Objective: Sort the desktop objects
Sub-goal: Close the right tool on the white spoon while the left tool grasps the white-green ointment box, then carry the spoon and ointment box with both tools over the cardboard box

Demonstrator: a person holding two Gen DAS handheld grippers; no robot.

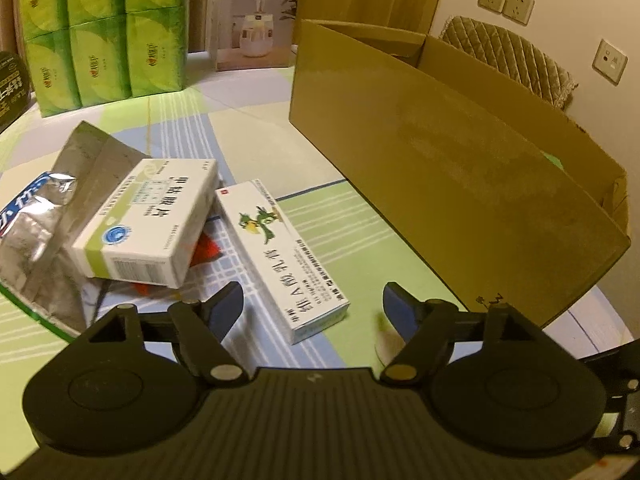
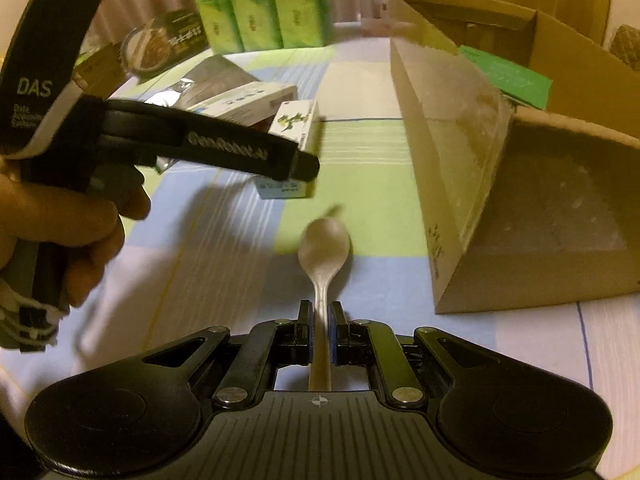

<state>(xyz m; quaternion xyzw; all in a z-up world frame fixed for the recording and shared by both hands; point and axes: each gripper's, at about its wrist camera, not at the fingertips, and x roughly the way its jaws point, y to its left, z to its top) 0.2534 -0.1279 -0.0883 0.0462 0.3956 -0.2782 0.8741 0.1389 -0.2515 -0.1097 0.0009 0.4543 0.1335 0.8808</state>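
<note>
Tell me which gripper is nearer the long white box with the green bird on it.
Left. The left gripper hangs open right at the near end of the bird box. The right gripper sits farther back, shut on a spoon, with bare tablecloth between spoon and box.

The left gripper [image 1: 313, 307] is held with its jaws spread wide, nothing between the blue-padded fingers [image 1: 228, 308]. In the right wrist view it is seen from the side, its handle grasped by the person's left hand [image 2: 76, 232]. The right gripper [image 2: 320, 320] is held level, its jaws drawn close together and clamped on a slender handle.
</note>
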